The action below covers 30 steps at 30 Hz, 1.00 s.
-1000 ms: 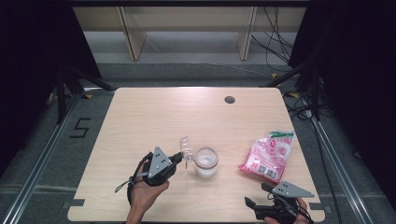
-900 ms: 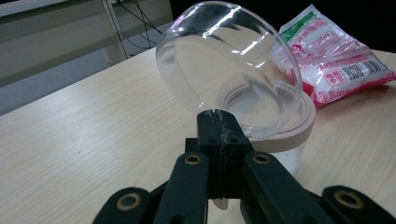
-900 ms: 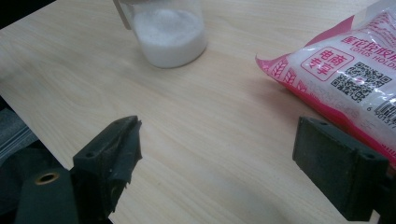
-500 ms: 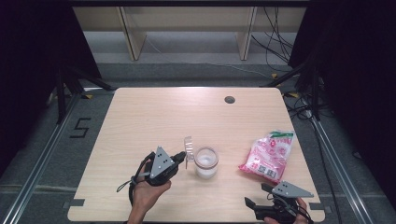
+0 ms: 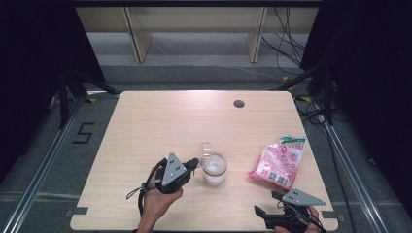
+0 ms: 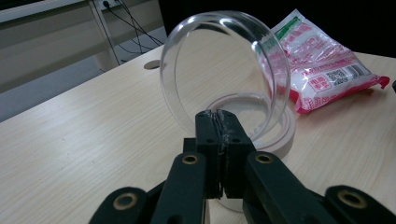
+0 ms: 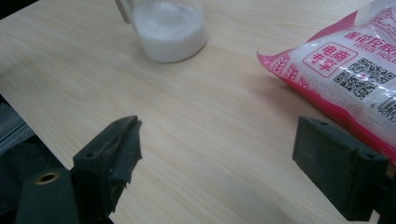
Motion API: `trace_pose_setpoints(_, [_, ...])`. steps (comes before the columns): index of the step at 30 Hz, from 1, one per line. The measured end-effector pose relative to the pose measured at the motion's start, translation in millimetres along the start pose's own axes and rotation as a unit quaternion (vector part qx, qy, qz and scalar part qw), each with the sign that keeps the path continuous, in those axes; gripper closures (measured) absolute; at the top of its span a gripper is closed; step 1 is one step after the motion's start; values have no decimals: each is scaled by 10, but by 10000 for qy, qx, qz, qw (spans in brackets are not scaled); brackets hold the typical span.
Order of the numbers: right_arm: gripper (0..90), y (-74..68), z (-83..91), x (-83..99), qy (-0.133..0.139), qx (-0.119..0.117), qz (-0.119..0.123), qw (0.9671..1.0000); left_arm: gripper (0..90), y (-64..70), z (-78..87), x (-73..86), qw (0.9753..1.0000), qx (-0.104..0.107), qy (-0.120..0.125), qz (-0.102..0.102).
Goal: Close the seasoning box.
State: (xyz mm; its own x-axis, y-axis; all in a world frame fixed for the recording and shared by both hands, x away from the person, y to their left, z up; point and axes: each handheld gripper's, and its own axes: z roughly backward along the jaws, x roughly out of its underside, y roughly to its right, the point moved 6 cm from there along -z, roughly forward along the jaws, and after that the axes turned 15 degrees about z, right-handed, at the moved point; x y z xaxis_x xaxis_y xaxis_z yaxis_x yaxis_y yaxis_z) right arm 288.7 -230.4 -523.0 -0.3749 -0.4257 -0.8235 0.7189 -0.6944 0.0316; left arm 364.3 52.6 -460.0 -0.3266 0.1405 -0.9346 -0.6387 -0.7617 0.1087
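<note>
Pinching the rim of the clear lid (image 6: 219,70), my left gripper (image 6: 218,122) has its jaws pressed together on the lower edge, so the lid stands tilted up on its hinge side above the jar (image 5: 214,168). Held this way, the jar mouth is open from above, presumably to let something go in or come out; white grains show inside it in the right gripper view (image 7: 168,28). My right gripper (image 5: 270,212) rests at the table's (image 5: 160,121) near right corner, jaws spread wide and holding nothing, aimed toward the pink packet (image 5: 279,160), which lies well apart from the jar on its right. Compared with half a second back, the lid looks tipped a little further open; jar, packet and right gripper unchanged in place.
</note>
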Motion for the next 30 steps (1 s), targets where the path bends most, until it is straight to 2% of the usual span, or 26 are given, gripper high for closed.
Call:
trace_pose_setpoints(5, [162,0,0,1,-3,4,3,10000,859,47,-33,-1,10000,58,0,18])
trace_pose_setpoints(8, [161,6,-5,3,16,14,45,10000,795,66,-32,15,9999,119,-49,45])
trace_pose_setpoints(12, [161,4,-5,2,3,-1,12,10000,626,110,-15,60,9993,270,-135,219])
trace_pose_setpoints(13, [161,-18,-6,7,-18,-37,-122,9999,561,124,-11,76,9991,286,-164,275])
trace_pose_setpoints(14, [161,-5,-15,5,20,-58,-44,10000,489,134,-7,86,9989,308,-171,319])
trace_pose_setpoints(16, [161,-2,-10,6,19,-27,-48,10000,432,160,4,112,9979,400,-83,509])
trace_pose_setpoints(17, [161,-4,-13,6,13,-37,-50,10000,395,156,13,128,9980,400,-92,485])
trace_pose_setpoints(18, [162,3,-18,7,37,-45,-5,10000,366,162,18,155,9975,398,-113,576])
trace_pose_setpoints(19, [161,-31,-10,8,-19,-49,-191,9998,344,159,31,178,9977,360,-164,547])
trace_pose_setpoints(20, [162,-36,-12,8,-24,-68,-202,9998,327,159,42,203,9977,356,-229,522])
trace_pose_setpoints(22, [161,-3,-21,6,31,-34,11,10000,303,173,61,249,9974,385,-301,531])
trace_pose_setpoints(23, [161,-13,-26,5,33,-82,-33,10000,297,183,71,272,9973,397,-295,540])
trace_pose_setpoints(24, [161,-3,-20,3,46,-35,-3,10000,293,191,76,287,9971,409,-299,572])
trace_pose_setpoints(25, [160,-7,-17,1,42,-35,-44,10000,290,199,83,301,9971,407,-290,582])
trace_pose_setpoints(26, [159,-42,-13,-2,17,-89,-261,9996,287,199,95,314,9971,409,-320,549])
trace_pose_setpoints(27, [159,-1,-17,-7,91,-15,-45,9999,285,202,105,326,9972,402,-325,544])
trace_pose_setpoints(28, [159,-10,-21,-8,110,-57,-87,9999,284,205,108,333,9972,442,-305,518])
trace_pose_setpoints(30, [159,-1,-11,-16,152,-29,-20,9999,282,207,130,353,9973,407,-302,526])
